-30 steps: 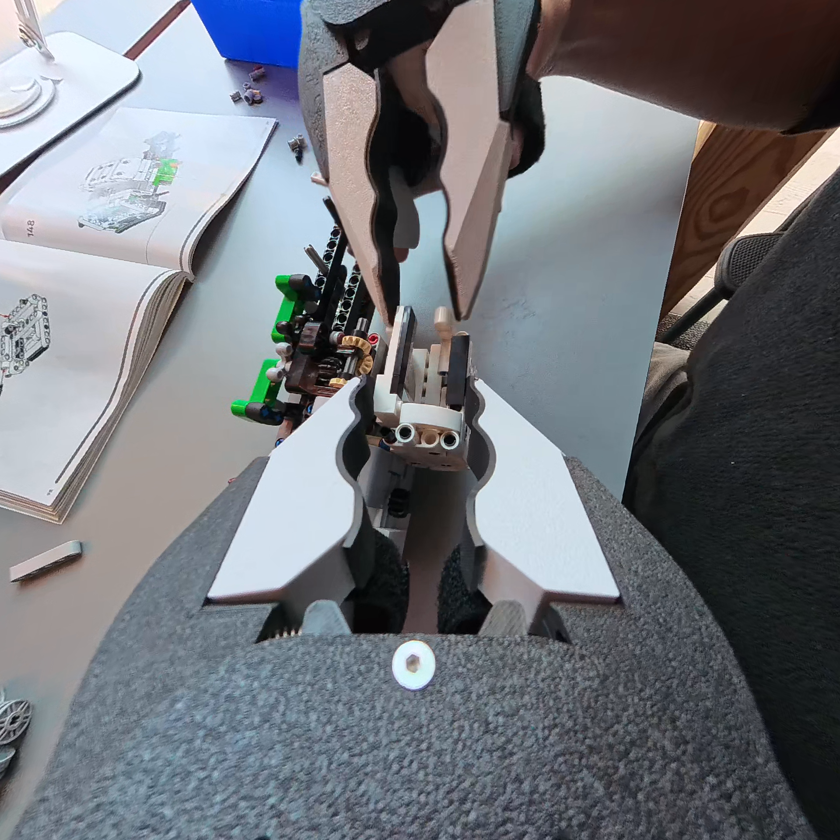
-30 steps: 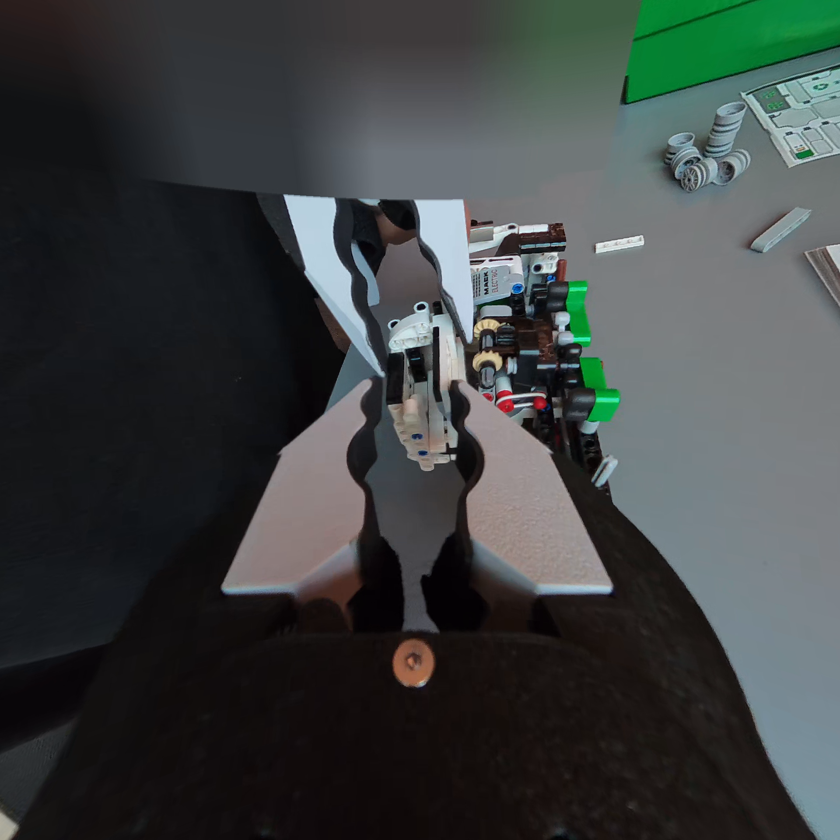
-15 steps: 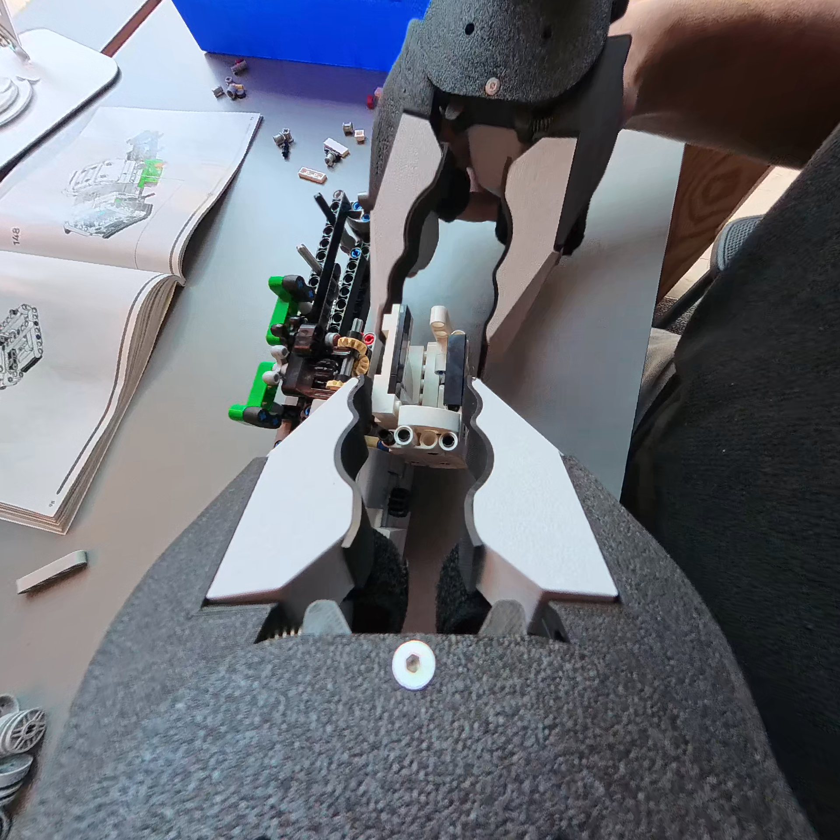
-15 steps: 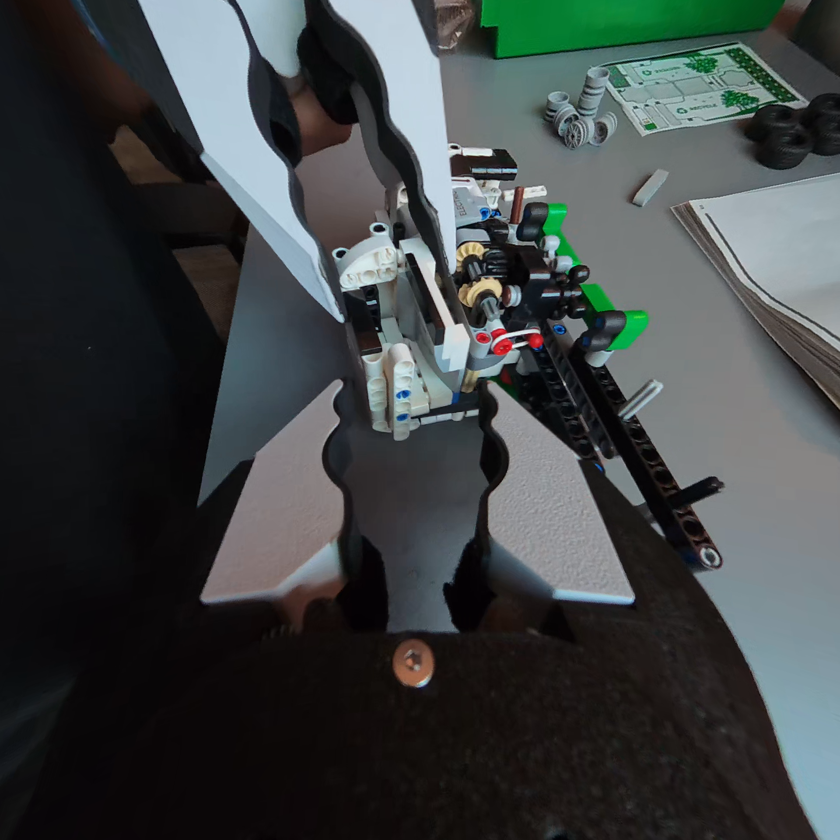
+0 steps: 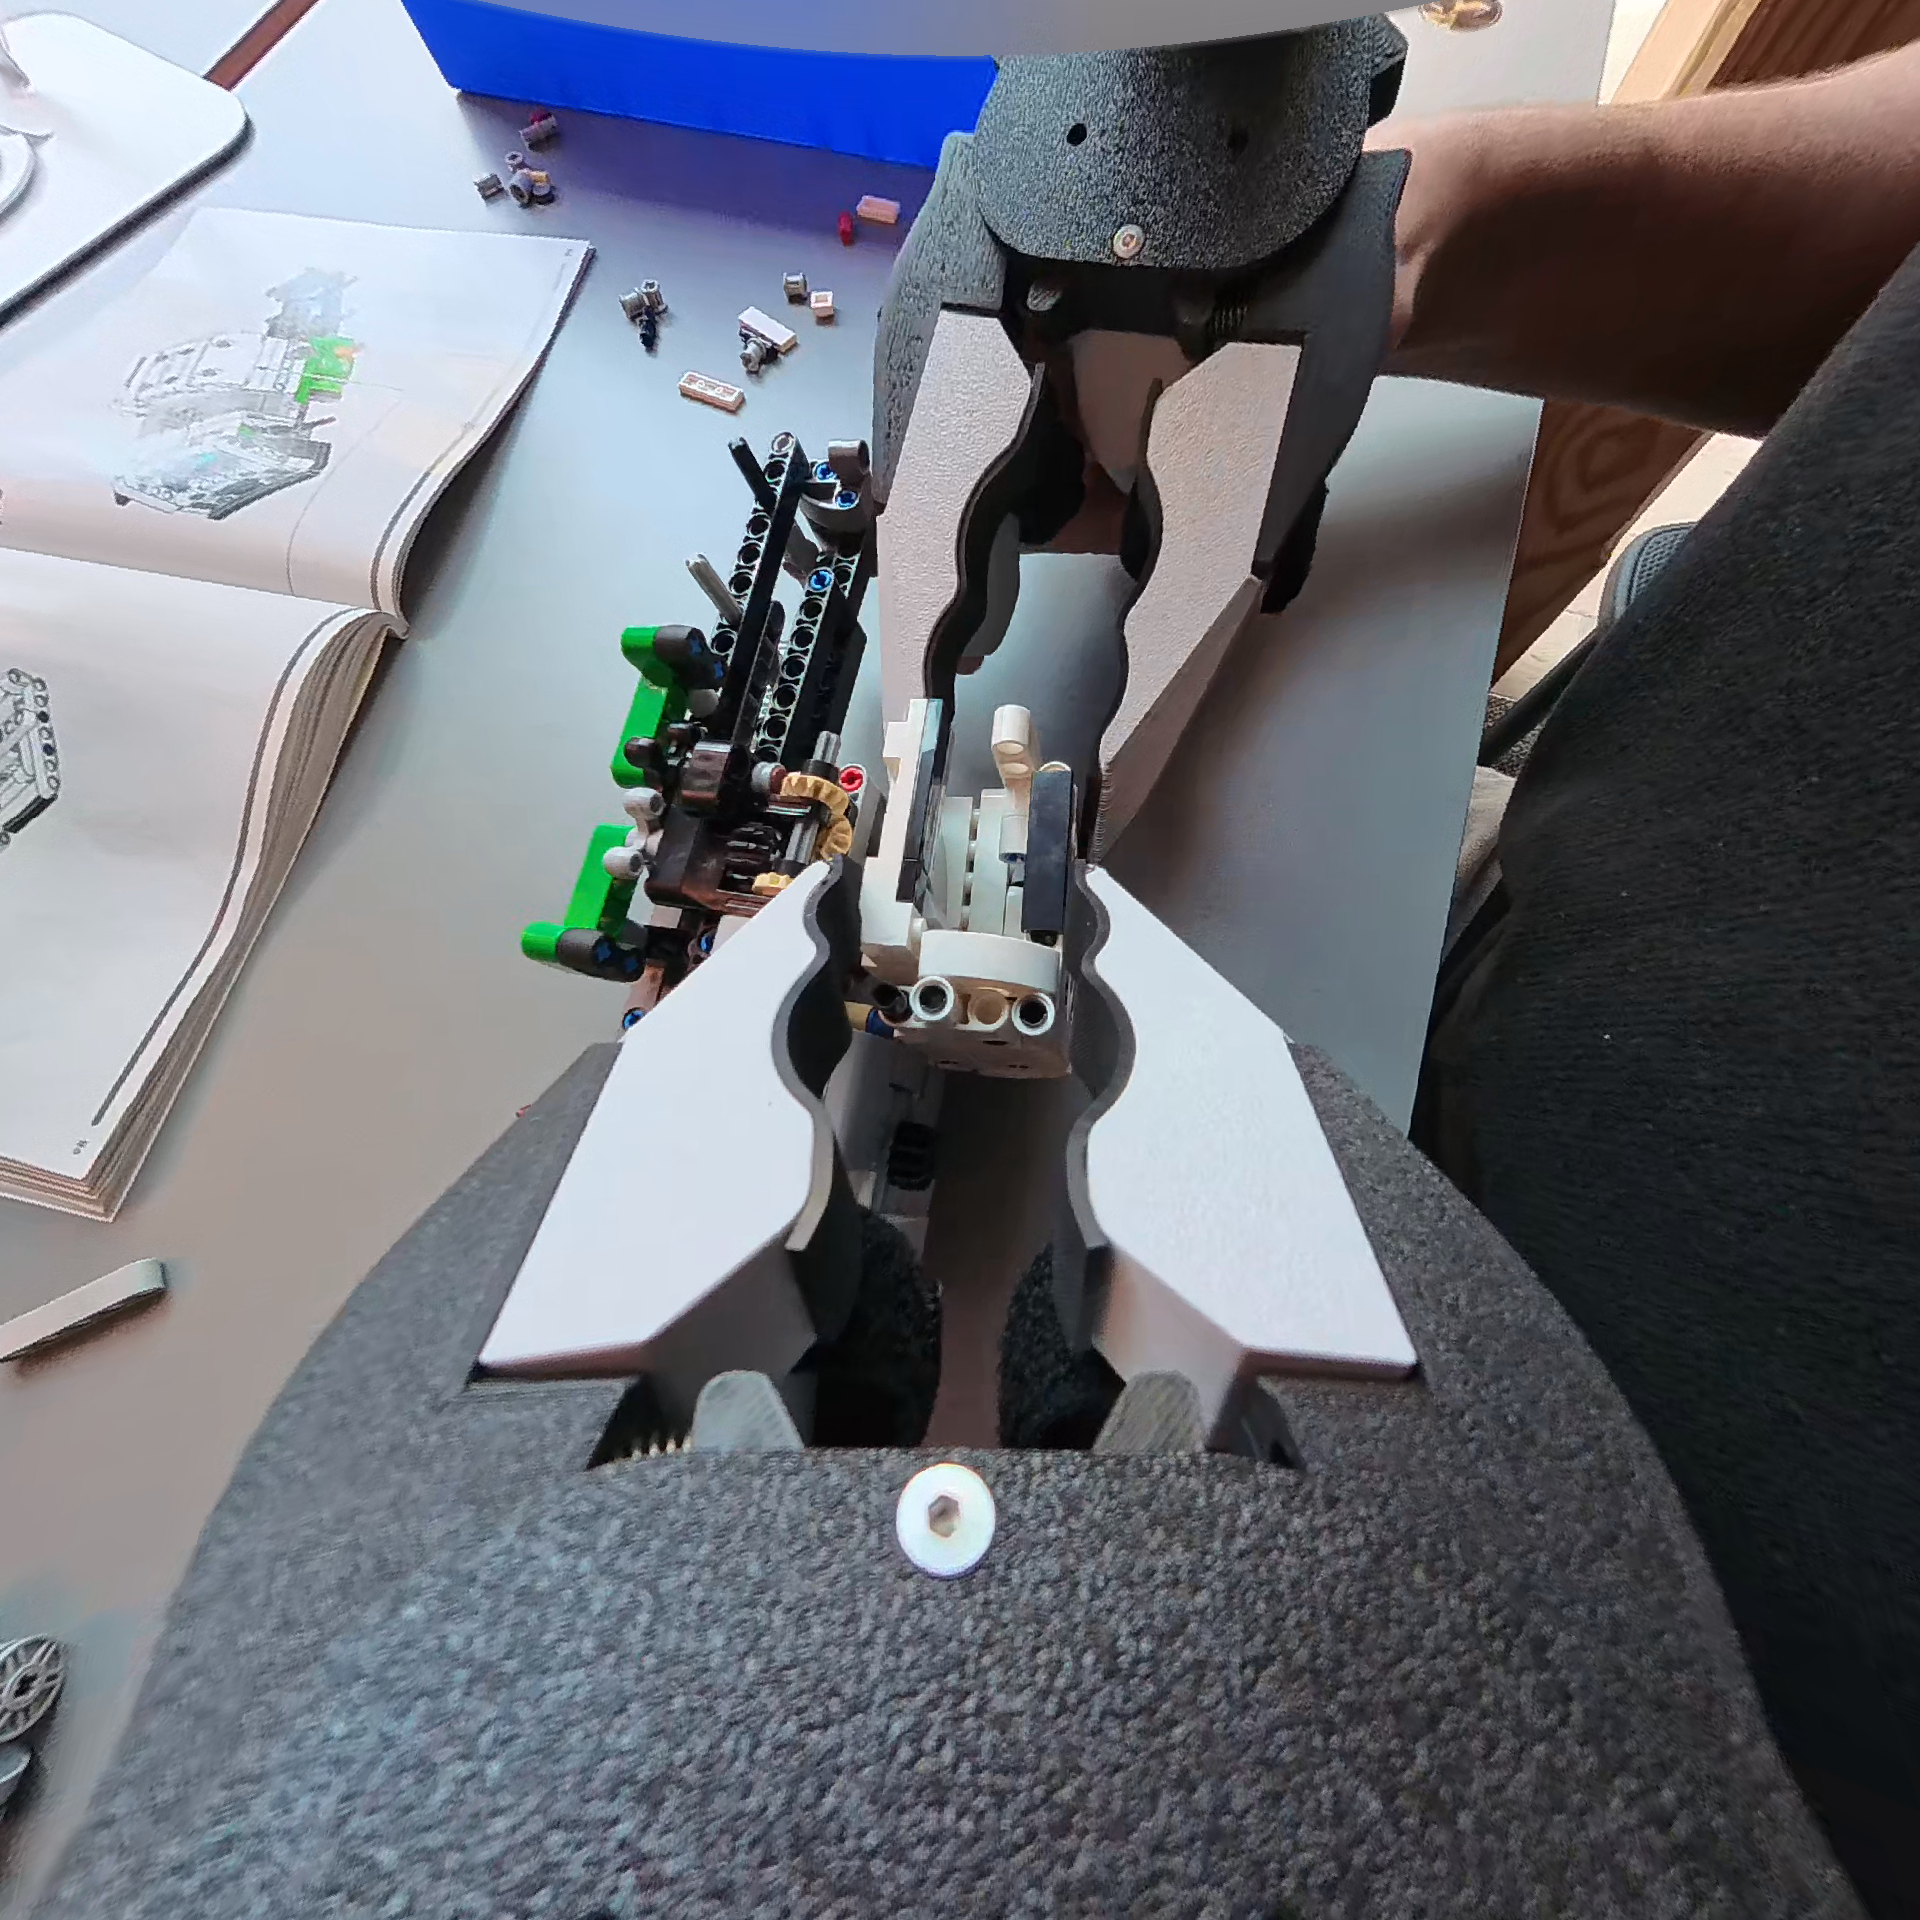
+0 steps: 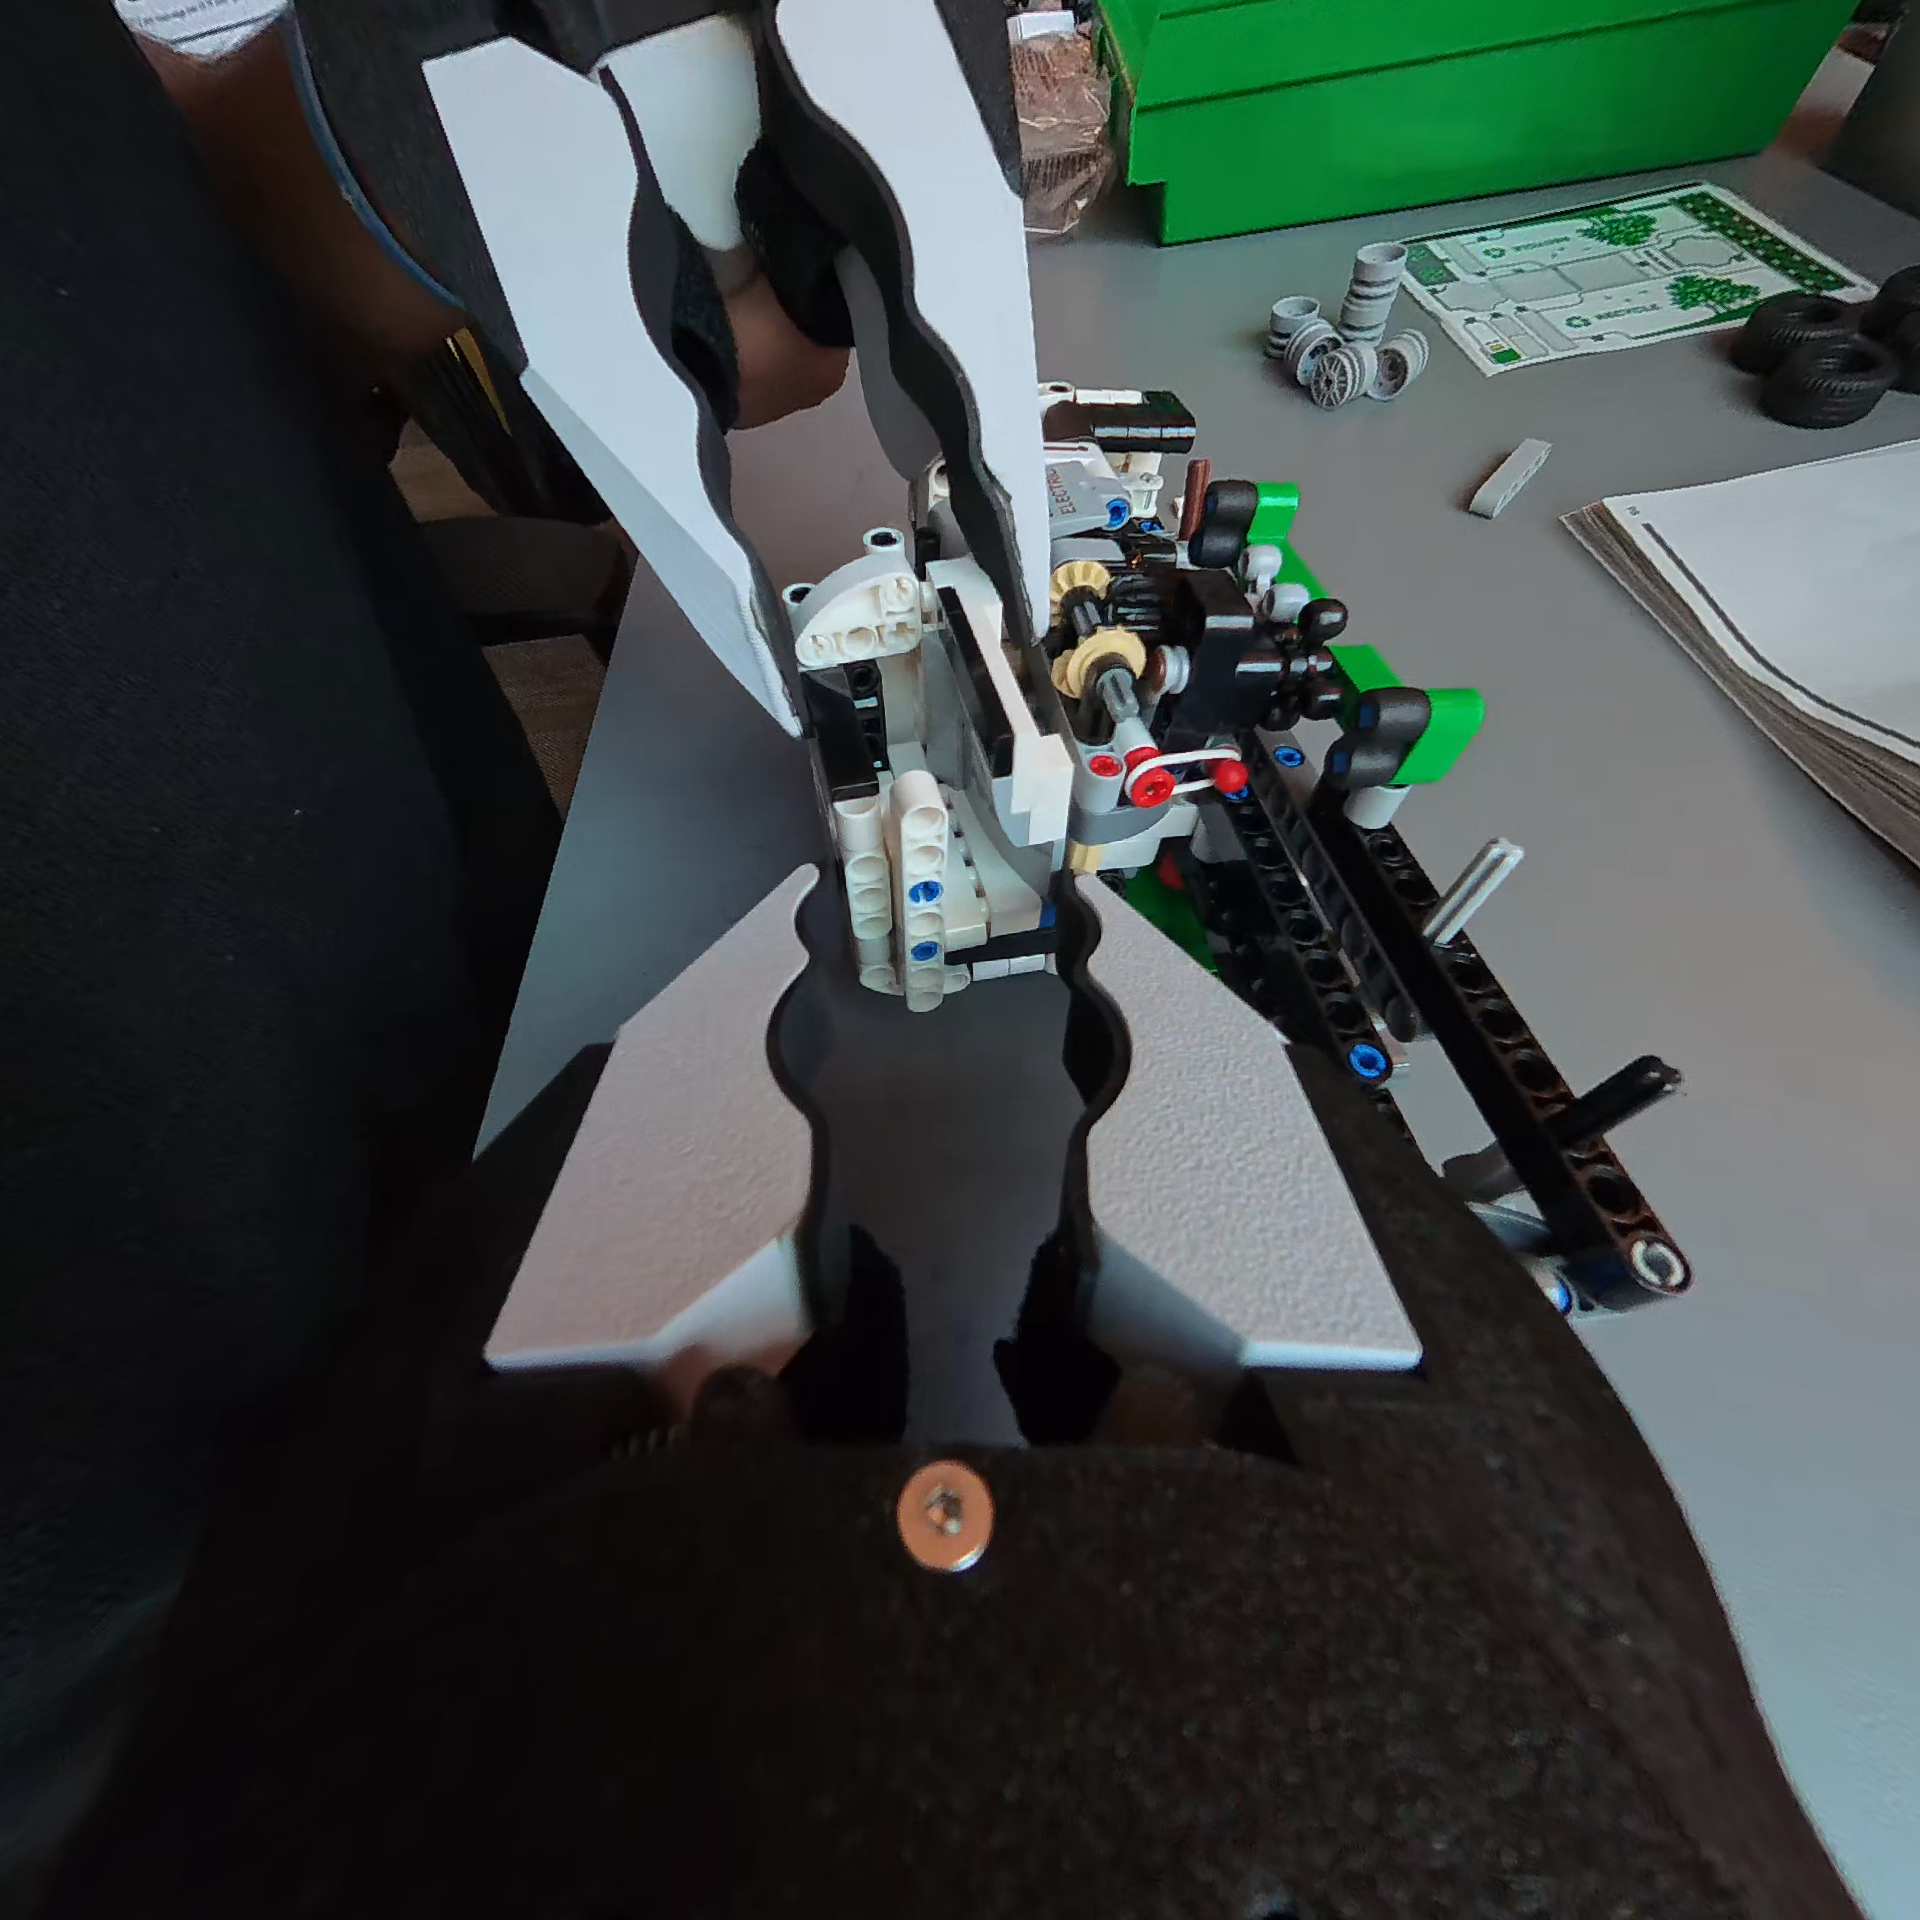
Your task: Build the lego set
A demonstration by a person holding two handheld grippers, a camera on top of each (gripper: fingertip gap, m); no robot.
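While the left gripper point(image 5: 961, 904) clamps its fingers on the white cab sub-assy point(image 5: 971, 883) of the lego truck chassis point(image 5: 727, 748) on the desk point(image 5: 416, 935), the right gripper point(image 6: 940, 894) brackets the cab's far end, fingers apart; contact prob. light, can't confirm. Step: seating cab on chassis. Next: close right, press evenly w/o twisting.
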